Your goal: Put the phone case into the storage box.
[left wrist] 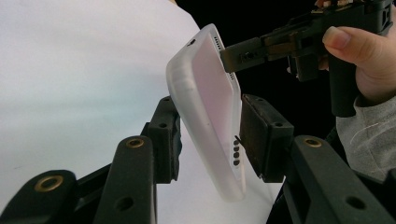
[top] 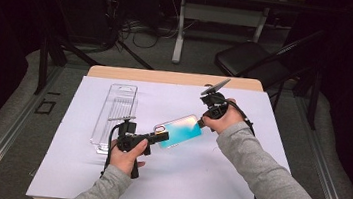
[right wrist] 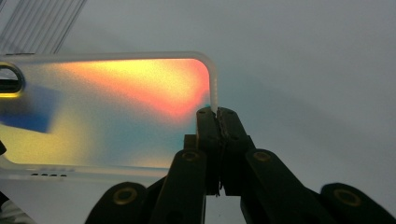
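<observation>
The left gripper [left wrist: 208,135] rises from the bottom of its own view with its two black jaws standing on either side of the phone case [left wrist: 208,107], a frosted, translucent shell held on edge between them; the right-hand pad lies against the case's rim while the other looks just beside its back, so whether both pads press cannot be told. No brand, label or writing can be read on the case or the grippers. In the high view the left hand [top: 125,156] grips its tool low over the white sheet [top: 104,182], forearm coming up from the bottom edge, and the right hand [top: 222,119] reaches in from the right with its wrist raised. The right gripper [right wrist: 216,112] is clamped tight on the case's end rim, holding it tilted above the table between the two tools. A clear plastic tray [top: 115,115] lies just left of the left gripper
</observation>
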Available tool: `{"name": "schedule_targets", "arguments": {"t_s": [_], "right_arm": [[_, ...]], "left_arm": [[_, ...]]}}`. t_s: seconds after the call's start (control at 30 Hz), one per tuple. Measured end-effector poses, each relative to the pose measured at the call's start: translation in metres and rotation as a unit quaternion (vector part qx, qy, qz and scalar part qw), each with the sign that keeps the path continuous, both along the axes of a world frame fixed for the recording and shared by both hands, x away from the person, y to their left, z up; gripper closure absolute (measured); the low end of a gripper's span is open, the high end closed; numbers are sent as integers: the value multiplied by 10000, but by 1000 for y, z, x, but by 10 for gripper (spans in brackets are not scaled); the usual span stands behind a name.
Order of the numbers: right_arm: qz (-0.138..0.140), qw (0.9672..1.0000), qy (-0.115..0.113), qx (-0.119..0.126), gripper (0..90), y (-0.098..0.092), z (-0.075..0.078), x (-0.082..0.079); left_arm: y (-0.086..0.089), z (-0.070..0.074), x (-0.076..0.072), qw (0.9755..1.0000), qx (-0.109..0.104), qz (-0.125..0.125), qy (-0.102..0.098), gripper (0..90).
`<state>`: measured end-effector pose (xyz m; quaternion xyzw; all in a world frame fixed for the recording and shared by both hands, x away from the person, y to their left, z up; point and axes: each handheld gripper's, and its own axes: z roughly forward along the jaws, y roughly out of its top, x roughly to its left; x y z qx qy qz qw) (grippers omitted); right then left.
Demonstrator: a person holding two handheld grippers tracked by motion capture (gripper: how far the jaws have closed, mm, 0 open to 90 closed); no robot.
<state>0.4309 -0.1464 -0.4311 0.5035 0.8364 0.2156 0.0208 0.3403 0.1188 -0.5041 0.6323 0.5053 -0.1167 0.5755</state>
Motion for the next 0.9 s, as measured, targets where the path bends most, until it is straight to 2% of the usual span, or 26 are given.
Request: {"name": "schedule_targets", "arguments": {"t_s": [0.4, 0.53, 0.57, 0.6, 0.63, 0.67, 0.9], "right_arm": [[-5, 9999, -84, 75, 891, 0, 0, -1], [32, 10000, 15, -31, 891, 0, 2, -1], [2, 9999, -87, 80, 891, 1, 0, -1], [10, 9999, -97, 87, 891, 1, -1, -1], [34, 10000, -20, 18, 892, 1, 1, -1], [13, 9999, -95, 85, 891, 1, -1, -1], [43, 10000, -53, 32, 891, 3, -1, -2]], "left_arm": [[-3, -3, 3, 9999, -21, 4, 98, 657], [-5, -3, 3, 9999, -69, 13, 111, 680], [-5, -3, 4, 9999, -53, -10, 111, 693], [-5, -4, 4, 9999, -66, -15, 118, 696], [-5, -4, 4, 9999, -63, -14, 121, 703], [-6, -4, 4, 9999, -54, 39, 145, 698], [-6, -5, 5, 9998, -107, 72, 173, 744]]}}
